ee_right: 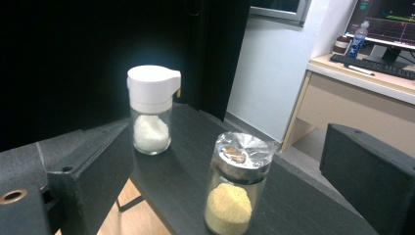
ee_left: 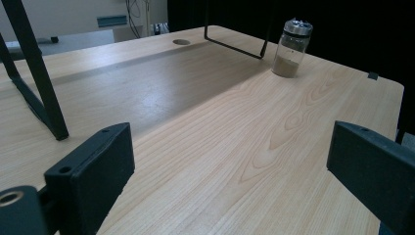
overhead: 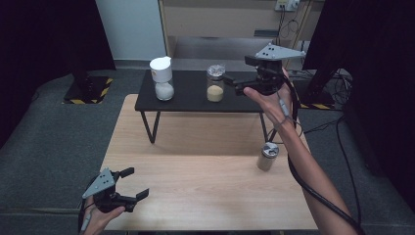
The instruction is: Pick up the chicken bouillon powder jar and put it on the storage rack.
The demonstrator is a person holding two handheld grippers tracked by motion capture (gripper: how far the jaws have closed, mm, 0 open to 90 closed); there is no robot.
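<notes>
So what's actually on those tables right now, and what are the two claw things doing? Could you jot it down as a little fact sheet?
Black shelf: stands on the wooden table
White-capped jar: on the shelf, holds white grains
Yellow-grain jar: on the shelf, shiny metal top
Metal-capped jar: on the wooden table, right of the shelf's leg
Right gripper: open, held beside the yellow-grain jar, not touching it
Left gripper: open, holds nothing, at the table's near left corner

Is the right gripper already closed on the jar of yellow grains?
No, the right gripper is open beside the yellow-grain jar, its fingers apart from the glass.
</notes>
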